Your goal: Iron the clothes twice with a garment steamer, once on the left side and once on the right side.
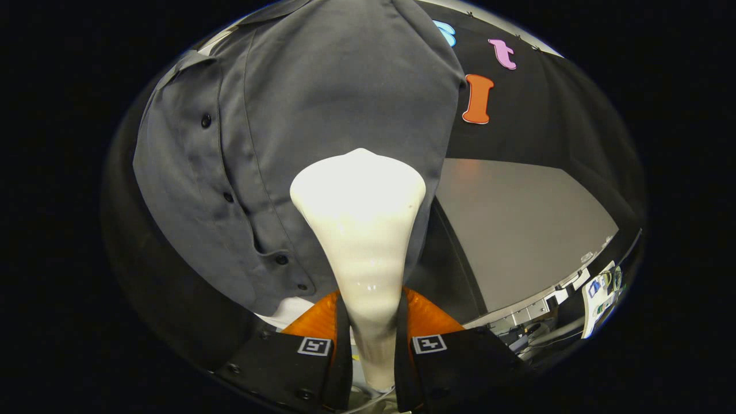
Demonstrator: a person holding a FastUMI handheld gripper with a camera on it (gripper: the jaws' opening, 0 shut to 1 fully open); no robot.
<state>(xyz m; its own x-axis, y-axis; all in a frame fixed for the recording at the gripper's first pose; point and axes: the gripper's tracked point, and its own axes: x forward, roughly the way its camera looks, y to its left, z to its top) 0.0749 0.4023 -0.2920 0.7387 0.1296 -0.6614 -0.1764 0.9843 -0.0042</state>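
Note:
A grey button-up shirt [322, 103] hangs in front of the booth wall, its button placket running down to the left of the steamer. My gripper [372, 339] is shut on the white garment steamer [362, 230], both fingers pressing its slim handle. The steamer's wide head rises beyond the fingertips and rests against the lower part of the shirt, just right of the placket. The head hides the cloth right behind it.
A grey table top [517, 230] spreads to the right of the shirt, with small items and cables [598, 287] past its far edge. Under the shirt's hem, by the fingers, something white [293, 313] shows.

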